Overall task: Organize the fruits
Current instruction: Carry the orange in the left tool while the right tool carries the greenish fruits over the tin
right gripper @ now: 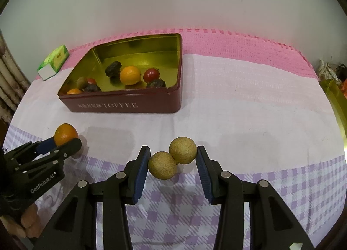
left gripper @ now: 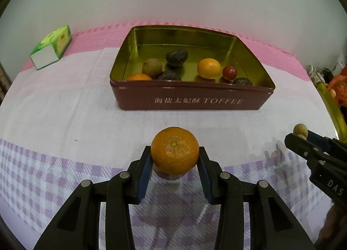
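Note:
My left gripper (left gripper: 174, 157) is shut on a mandarin orange (left gripper: 174, 150) and holds it just above the cloth, in front of the tin; it also shows in the right wrist view (right gripper: 65, 134). My right gripper (right gripper: 172, 158) is shut on two joined tan longans (right gripper: 172, 157), also seen in the left wrist view (left gripper: 300, 130). The dark red toffee tin (left gripper: 190, 100) stands open with a gold inside. It holds an orange fruit (left gripper: 208, 68), a small red fruit (left gripper: 229, 72), a brownish round fruit (left gripper: 152, 67) and several dark fruits (left gripper: 176, 57).
A green and white tissue box (left gripper: 52, 47) lies at the back left on the pink cloth. A gold tin lid (left gripper: 334, 109) and an orange bag (left gripper: 338, 85) sit at the right edge. A white wall stands behind the table.

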Demonstrator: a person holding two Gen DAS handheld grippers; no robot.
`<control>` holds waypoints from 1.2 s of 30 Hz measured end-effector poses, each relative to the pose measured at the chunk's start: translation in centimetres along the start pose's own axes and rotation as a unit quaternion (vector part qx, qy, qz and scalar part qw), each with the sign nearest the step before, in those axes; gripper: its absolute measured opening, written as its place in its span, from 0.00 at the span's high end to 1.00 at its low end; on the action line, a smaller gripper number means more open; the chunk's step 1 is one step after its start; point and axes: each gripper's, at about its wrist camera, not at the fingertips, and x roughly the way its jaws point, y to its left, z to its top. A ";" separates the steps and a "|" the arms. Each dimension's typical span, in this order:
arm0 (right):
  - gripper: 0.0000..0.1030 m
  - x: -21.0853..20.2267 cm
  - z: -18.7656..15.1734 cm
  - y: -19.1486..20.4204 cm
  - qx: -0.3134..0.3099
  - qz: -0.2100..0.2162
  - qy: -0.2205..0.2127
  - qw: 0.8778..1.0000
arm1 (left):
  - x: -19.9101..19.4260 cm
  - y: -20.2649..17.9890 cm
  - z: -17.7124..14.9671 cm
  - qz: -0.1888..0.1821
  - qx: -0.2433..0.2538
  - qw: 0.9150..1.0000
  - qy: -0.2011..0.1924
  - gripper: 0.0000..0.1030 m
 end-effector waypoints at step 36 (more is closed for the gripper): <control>0.61 4.9 9.5 3.5 -0.055 0.019 -0.017 0.998 | 2.8 1.8 9.7 0.031 -0.002 0.999 -0.031 0.59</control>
